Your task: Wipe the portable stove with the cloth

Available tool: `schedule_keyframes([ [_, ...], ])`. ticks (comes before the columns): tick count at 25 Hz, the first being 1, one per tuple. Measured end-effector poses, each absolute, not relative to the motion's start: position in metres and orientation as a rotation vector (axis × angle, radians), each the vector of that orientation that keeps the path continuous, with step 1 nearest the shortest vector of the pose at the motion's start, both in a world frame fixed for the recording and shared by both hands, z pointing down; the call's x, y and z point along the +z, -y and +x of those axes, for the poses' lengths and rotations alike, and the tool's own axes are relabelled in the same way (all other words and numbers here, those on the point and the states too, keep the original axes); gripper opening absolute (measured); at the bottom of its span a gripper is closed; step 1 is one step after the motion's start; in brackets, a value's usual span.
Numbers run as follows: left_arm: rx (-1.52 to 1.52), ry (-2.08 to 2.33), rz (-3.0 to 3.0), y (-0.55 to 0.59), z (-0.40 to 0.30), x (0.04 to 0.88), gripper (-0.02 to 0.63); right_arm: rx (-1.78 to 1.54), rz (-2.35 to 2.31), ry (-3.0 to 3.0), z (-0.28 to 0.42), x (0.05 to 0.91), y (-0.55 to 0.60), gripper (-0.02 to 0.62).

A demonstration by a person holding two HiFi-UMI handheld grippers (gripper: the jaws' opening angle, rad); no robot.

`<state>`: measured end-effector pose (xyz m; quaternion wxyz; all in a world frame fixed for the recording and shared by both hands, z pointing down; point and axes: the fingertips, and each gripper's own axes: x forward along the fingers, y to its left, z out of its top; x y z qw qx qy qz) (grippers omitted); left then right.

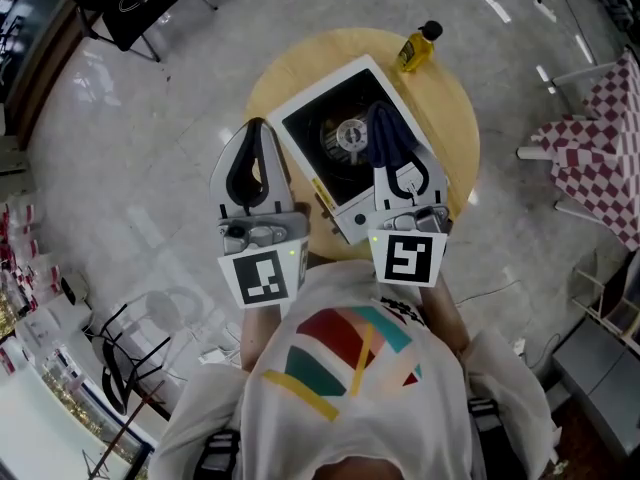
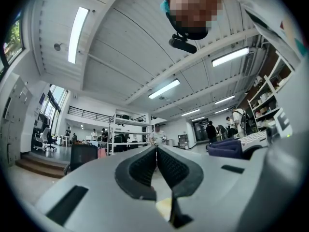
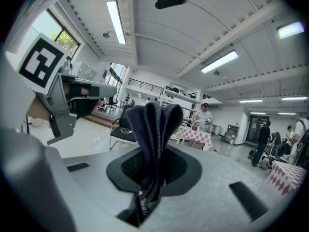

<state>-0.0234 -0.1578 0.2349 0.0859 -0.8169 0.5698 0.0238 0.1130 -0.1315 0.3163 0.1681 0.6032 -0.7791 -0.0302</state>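
The portable stove (image 1: pixel 340 118), white with a black top and a round burner, sits on a round wooden table (image 1: pixel 455 118). In the head view my right gripper (image 1: pixel 392 153) is raised over the stove's right side, shut on a dark blue cloth (image 1: pixel 383 133). The right gripper view shows the folded cloth (image 3: pixel 154 122) standing up out of the closed jaws, with the gripper (image 3: pixel 153 170) pointing towards the room and ceiling. My left gripper (image 1: pixel 257 128) is held up left of the stove, its jaws meeting at the tip with nothing between them (image 2: pixel 156 149).
A yellow bottle (image 1: pixel 418 48) lies at the table's far edge. A black chair (image 1: pixel 130 3) stands at the far left. A table with a red-checked cloth (image 1: pixel 600 143) is at the right. Wire racks (image 1: pixel 120 368) sit near my left side.
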Motion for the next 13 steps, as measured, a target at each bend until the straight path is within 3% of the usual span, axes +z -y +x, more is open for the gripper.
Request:
schedule_keyframes([
  [13, 0.125, -1.767, -2.434, 0.173, -0.037, 0.239, 0.006, -0.143, 1.71, 2.187, 0.121, 0.31, 0.134, 0.034],
])
